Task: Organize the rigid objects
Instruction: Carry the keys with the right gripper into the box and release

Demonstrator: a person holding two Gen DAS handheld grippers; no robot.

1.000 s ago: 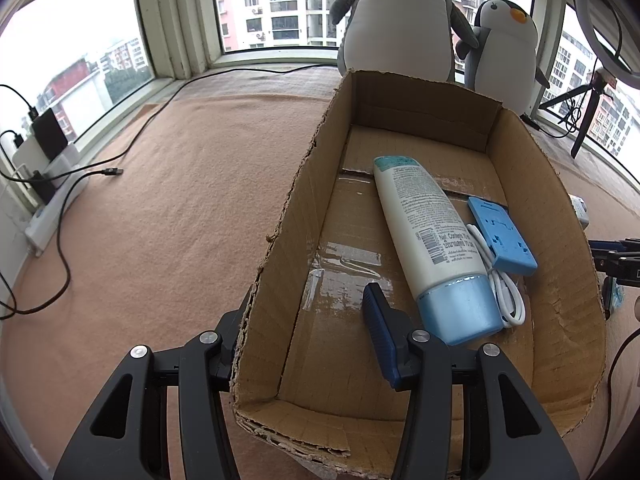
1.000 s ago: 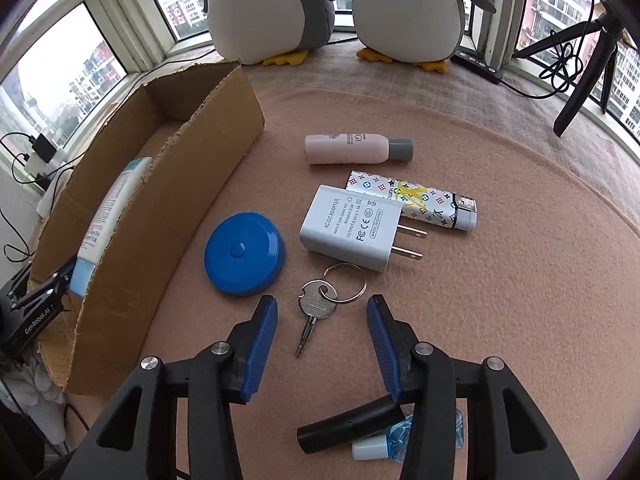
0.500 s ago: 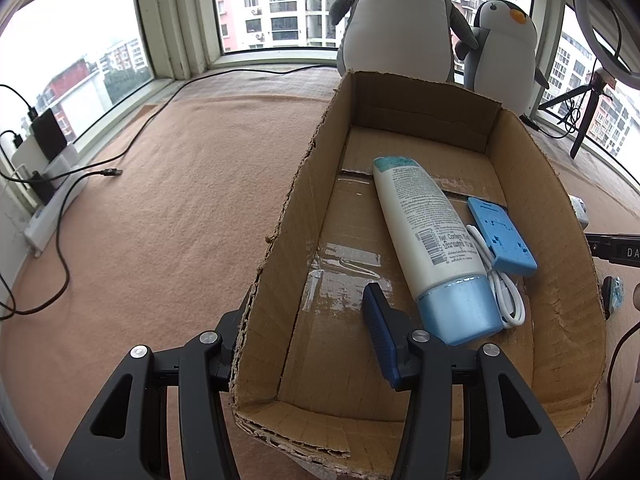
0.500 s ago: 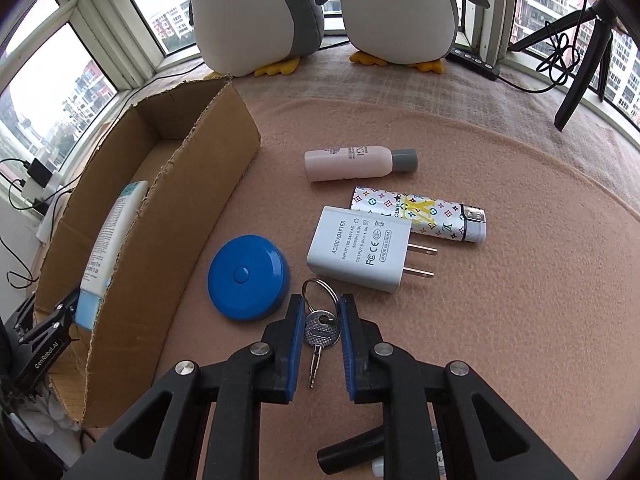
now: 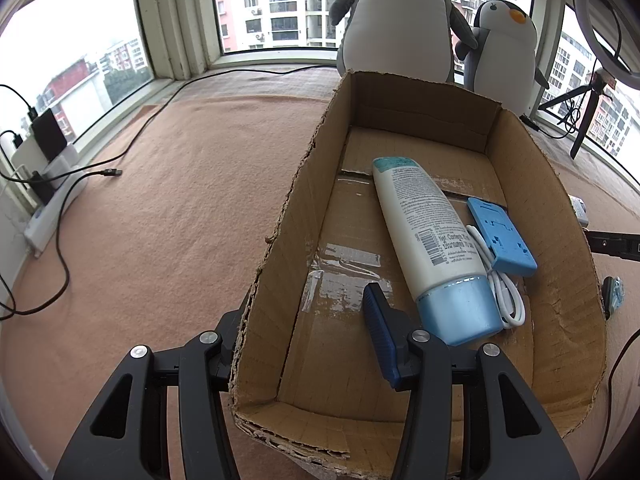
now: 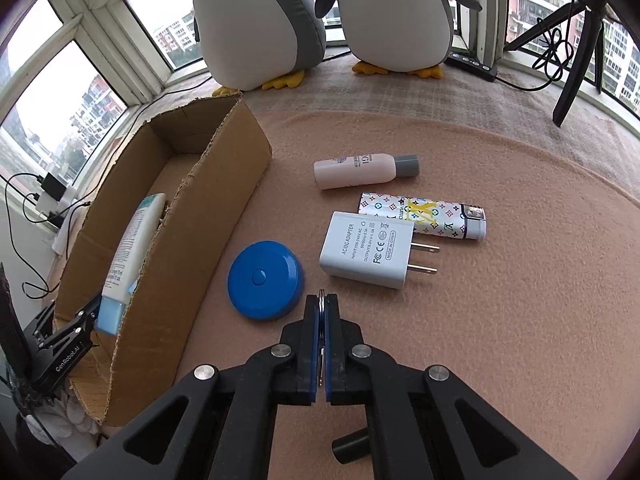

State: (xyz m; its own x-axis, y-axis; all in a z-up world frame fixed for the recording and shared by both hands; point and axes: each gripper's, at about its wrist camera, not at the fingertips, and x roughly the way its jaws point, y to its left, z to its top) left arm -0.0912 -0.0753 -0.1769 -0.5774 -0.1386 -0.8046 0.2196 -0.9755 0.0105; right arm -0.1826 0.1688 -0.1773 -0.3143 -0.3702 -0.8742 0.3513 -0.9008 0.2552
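My right gripper (image 6: 322,300) is shut on a key ring (image 6: 321,291), whose metal edge shows between the blue pads; the key itself is hidden. Ahead on the pink mat lie a round blue case (image 6: 264,280), a white plug adapter (image 6: 368,254), a patterned lighter (image 6: 424,220) and a pink bottle (image 6: 360,170). The cardboard box (image 6: 224,168) stands to the left. My left gripper (image 5: 304,308) is open and straddles the box's left wall (image 5: 296,208). Inside the box lie a lotion tube (image 5: 428,232), a blue stand (image 5: 500,236) and a white cable (image 5: 504,296).
Two plush penguins (image 6: 260,20) stand behind the box at the window. A black tripod (image 6: 576,64) is at the far right. A power strip with cables (image 5: 48,208) lies along the left window sill. A black cylinder (image 6: 352,446) lies under my right gripper.
My right gripper closed onto the keys on the mat and has lifted them, so only the ring's edge shows. The left gripper and the box have not moved.
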